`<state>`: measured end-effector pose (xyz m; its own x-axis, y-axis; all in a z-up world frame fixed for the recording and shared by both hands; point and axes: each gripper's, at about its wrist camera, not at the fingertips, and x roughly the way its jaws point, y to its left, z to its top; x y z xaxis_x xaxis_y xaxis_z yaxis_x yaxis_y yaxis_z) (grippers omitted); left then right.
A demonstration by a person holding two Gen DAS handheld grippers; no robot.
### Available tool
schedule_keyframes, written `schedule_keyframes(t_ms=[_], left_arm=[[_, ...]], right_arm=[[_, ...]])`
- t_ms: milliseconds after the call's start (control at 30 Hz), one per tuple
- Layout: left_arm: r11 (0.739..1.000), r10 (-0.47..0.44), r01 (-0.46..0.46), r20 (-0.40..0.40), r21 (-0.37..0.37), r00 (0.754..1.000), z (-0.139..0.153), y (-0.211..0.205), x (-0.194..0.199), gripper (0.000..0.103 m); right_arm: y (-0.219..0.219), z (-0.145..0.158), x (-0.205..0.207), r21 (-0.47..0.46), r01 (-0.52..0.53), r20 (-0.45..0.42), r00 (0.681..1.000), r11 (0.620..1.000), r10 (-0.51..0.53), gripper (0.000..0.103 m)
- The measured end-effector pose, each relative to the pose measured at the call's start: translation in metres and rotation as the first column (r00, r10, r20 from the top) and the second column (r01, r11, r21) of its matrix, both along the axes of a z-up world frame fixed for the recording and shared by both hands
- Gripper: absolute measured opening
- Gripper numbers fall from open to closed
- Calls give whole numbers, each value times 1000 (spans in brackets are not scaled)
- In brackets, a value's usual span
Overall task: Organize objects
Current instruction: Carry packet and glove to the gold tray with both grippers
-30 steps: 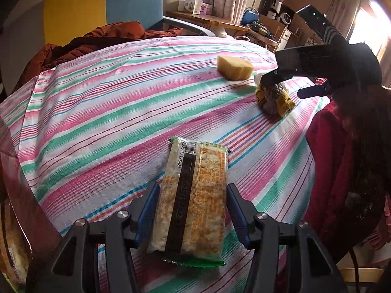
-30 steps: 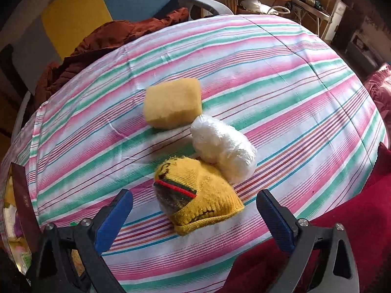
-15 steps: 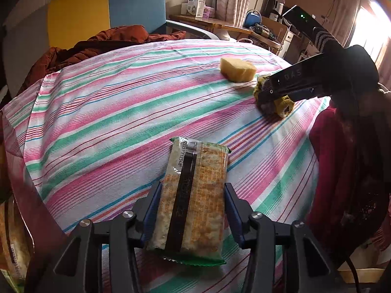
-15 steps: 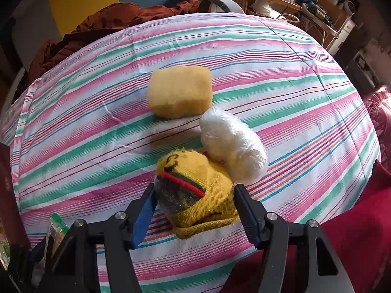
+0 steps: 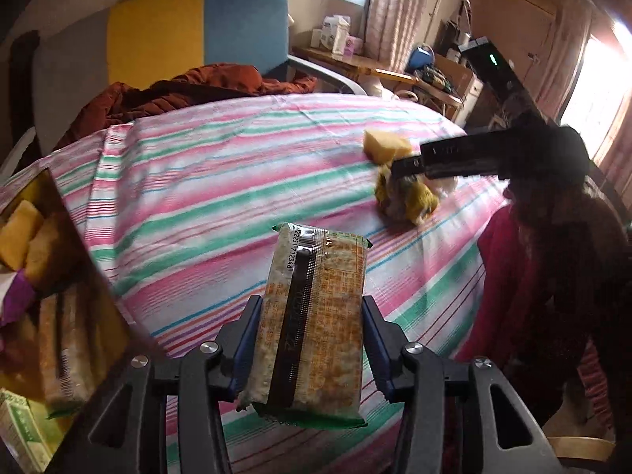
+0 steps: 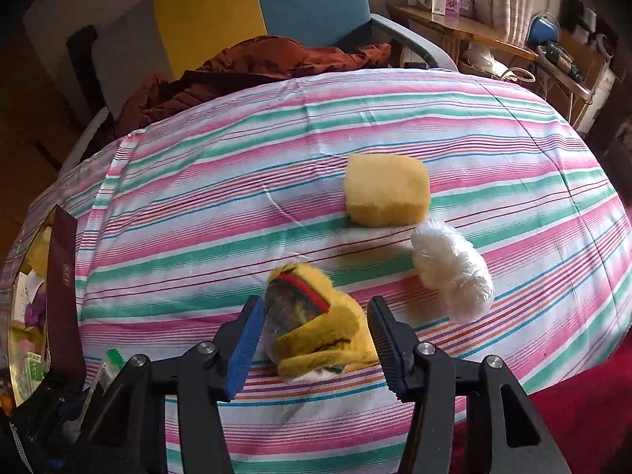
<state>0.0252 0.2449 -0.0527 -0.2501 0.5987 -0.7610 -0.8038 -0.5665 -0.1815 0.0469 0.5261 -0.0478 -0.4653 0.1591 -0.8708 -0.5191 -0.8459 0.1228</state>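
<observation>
The left claw [image 5: 312, 339] is clenched on one cracker packet [image 5: 312, 316], blue pads pressed to its long sides, and holds it lengthways above the striped cloth [image 5: 205, 181] of the table. The wrapper is pale and orange with a dark band down the middle; the printed code at its far end reads roughly "22251712348", and the lettering along the band is too blurred to read. To the left of this claw an open box [image 5: 59, 276] holds at least two yellow sponge blocks [image 5: 17, 233], another similar packet and a green carton, its print unreadable.

The right claw [image 6: 316, 335] grasps one yellow knitted sock [image 6: 316, 324], rolled into a bundle with a red and green stripe at its cuff; the left pad touches the bundle, and whether the right pad quite touches cannot be told. The sock sits near the table's front edge. Just beyond it to the right lies one white plastic-wrapped bundle [image 6: 454, 268], and touching that, farther back, one yellow sponge [image 6: 387, 189]. The dark red flap of the box [image 6: 61, 288] stands at the left edge, bearing small marks that cannot be read. Behind the table a rust-coloured garment [image 6: 256, 67] lies over a chair with a yellow and blue back [image 6: 256, 0].
</observation>
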Motion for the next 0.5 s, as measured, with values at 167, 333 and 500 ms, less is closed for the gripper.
schedule_keyframes(t_ms=[167,333,500], left_arm=[[993,103,-103,6,64,995,23,-35,-16,49],[973,206,-207,20,103,978,37,-74,-32,49],[944,308,-309,23,117,951,43,-113,-49,49]], right_arm=[[-22,8,-2,-8,-48,-53,997,999,47,55],[-59,16,-15,-19,-130,-104,986,991,127,55],[-109,28,-35,-25,-253,-150,957,967,247,55]])
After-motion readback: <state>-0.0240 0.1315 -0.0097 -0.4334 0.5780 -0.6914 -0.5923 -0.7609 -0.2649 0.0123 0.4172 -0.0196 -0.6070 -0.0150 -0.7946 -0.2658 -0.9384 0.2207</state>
